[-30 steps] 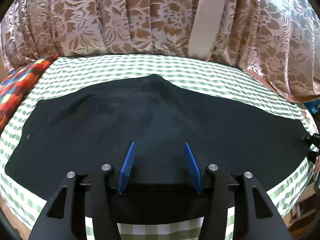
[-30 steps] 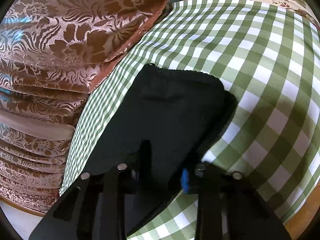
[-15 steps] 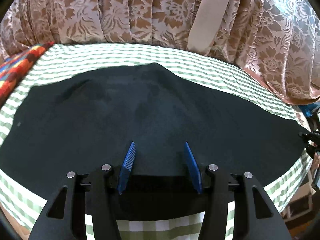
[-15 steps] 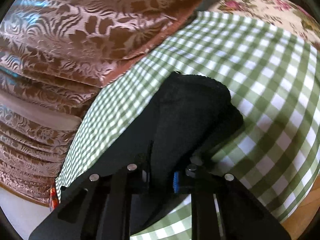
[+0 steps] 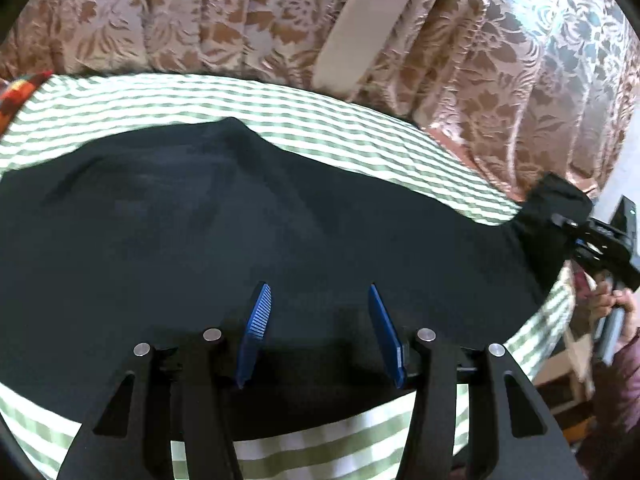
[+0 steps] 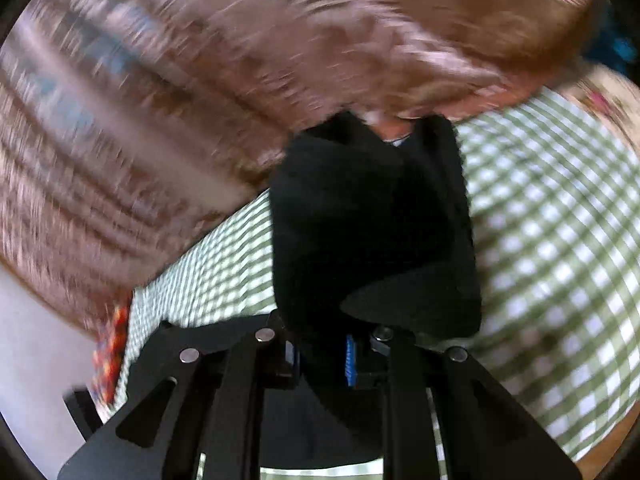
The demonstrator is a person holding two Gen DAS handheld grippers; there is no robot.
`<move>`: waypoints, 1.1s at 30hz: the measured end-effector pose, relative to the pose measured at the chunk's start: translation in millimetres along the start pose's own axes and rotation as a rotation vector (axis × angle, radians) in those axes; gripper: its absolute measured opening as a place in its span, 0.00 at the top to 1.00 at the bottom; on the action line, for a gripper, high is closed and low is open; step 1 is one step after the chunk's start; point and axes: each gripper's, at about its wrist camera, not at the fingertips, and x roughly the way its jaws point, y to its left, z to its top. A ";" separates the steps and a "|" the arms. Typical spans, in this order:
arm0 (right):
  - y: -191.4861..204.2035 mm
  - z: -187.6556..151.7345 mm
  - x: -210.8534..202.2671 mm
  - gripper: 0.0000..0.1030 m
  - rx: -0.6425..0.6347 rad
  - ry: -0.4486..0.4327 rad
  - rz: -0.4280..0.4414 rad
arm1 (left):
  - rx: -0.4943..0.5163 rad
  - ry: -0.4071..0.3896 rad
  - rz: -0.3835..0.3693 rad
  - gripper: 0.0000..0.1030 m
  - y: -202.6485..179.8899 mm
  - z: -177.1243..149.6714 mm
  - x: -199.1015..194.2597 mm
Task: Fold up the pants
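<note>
The green-checked cloth (image 5: 280,100) spreads wide beneath me, with patterned curtains (image 5: 200,20) behind it; across it lie the black pants (image 5: 240,220), dark, matte and mostly flat (one soft ridge near the far edge); their right end is lifted clear of the cloth, bunched and drooping from my right gripper (image 6: 322,356), whose jaws have just been closing and now pinch the fabric; my left gripper (image 5: 318,332) hovers half-open over the near hem, blue pads (image 5: 256,320) gripping nothing.
</note>
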 end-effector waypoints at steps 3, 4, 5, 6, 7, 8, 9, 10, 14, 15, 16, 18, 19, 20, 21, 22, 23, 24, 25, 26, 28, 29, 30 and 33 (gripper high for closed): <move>48.8 -15.9 28.5 0.87 -0.117 0.072 0.026 | -0.024 0.009 -0.049 0.52 1.6 3.7 0.5; 61.2 -21.9 38.1 0.87 -0.143 0.096 0.038 | -0.034 0.014 -0.058 0.52 2.6 3.8 0.8; 70.0 -27.7 44.3 0.86 -0.164 0.113 0.049 | -0.049 0.020 -0.067 0.52 5.2 4.7 1.4; 84.1 -35.4 54.9 0.86 -0.192 0.138 0.064 | -0.060 0.022 -0.074 0.52 7.8 4.8 1.5; 92.4 -41.7 61.5 0.86 -0.209 0.155 0.075 | -0.076 0.026 -0.087 0.52 11.0 5.1 1.6; 103.3 -49.2 69.7 0.86 -0.234 0.178 0.087 | -0.091 0.030 -0.102 0.52 14.4 5.7 1.7; 113.8 -57.0 76.7 0.86 -0.260 0.198 0.097 | -0.110 0.034 -0.120 0.52 17.7 6.2 1.8; 125.4 -66.0 85.2 0.86 -0.290 0.222 0.107 | -0.121 0.037 -0.133 0.52 20.4 7.1 1.5; 164.1 -107.9 111.5 0.84 -0.430 0.309 0.136 | -0.177 0.049 -0.212 0.52 28.6 13.7 2.4; 169.6 -116.2 115.0 0.75 -0.465 0.327 0.142 | -0.194 0.053 -0.231 0.52 30.8 15.2 3.0; 176.3 -127.5 118.0 0.58 -0.507 0.349 0.162 | -0.211 0.054 -0.247 0.52 33.6 17.0 3.3; 181.6 -143.7 116.9 0.52 -0.561 0.372 0.202 | -0.232 0.057 -0.271 0.52 38.7 19.3 3.8; 180.7 -149.4 114.9 0.51 -0.564 0.395 0.250 | -0.244 0.060 -0.273 0.52 42.1 19.7 4.1; 178.6 -151.9 113.7 0.50 -0.552 0.422 0.293 | -0.263 0.066 -0.284 0.51 46.3 20.0 5.0; 175.2 -154.3 110.9 0.45 -0.540 0.443 0.331 | -0.285 0.075 -0.305 0.45 50.8 19.6 6.3; 171.0 -154.8 105.5 0.36 -0.534 0.440 0.350 | -0.304 0.080 -0.321 0.43 54.6 19.5 7.3; 165.5 -153.7 100.1 0.34 -0.522 0.433 0.358 | -0.322 0.083 -0.328 0.42 58.0 18.9 8.1; 160.5 -152.6 96.6 0.35 -0.500 0.434 0.362 | -0.335 0.089 -0.332 0.42 60.6 18.6 9.8; 151.8 -149.8 91.0 0.35 -0.471 0.429 0.361 | -0.345 0.097 -0.338 0.42 61.8 18.6 11.7; 148.5 -147.7 86.7 0.35 -0.456 0.419 0.355 | -0.359 0.108 -0.349 0.42 62.7 18.3 14.2; 129.5 -137.9 71.0 0.36 -0.403 0.386 0.329 | -0.386 0.141 -0.382 0.42 61.9 18.0 21.6; 122.0 -132.3 64.9 0.37 -0.378 0.369 0.315 | -0.387 0.149 -0.387 0.42 60.6 18.6 24.0; 111.5 -127.7 55.0 0.41 -0.354 0.346 0.292 | -0.386 0.164 -0.388 0.42 57.1 19.6 28.8; 70.8 -108.5 24.1 0.51 -0.258 0.252 0.193 | -0.388 0.208 -0.409 0.42 48.6 25.4 43.1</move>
